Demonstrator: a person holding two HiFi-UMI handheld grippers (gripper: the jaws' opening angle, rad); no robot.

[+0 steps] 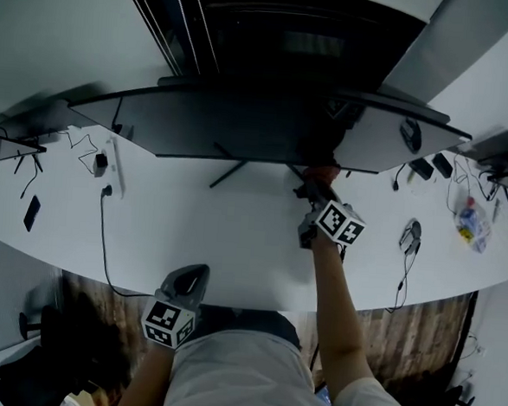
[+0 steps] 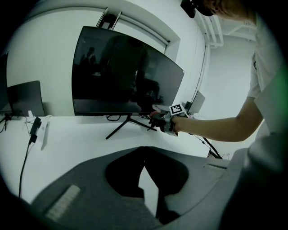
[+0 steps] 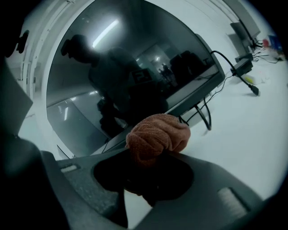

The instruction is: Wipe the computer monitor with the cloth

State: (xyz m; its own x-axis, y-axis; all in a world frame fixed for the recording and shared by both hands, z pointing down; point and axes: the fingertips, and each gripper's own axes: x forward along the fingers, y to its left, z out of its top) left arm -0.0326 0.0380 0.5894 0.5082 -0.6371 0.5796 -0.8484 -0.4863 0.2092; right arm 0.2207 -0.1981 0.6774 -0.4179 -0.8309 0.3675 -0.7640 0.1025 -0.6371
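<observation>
The cloth [image 3: 157, 137] is held clenched in the right gripper [image 3: 155, 156] near the lower edge of the monitor [image 3: 135, 67], contact unconfirmed, the left gripper [image 2: 144, 150] is closed on nothing, and wiping is judged barely begun.

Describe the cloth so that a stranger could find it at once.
Find the wide dark monitor on the white desk. Near its lower edge, right of the stand, the right gripper is shut on the cloth. It alone is soft: a bunched orange-brown wad.
</observation>
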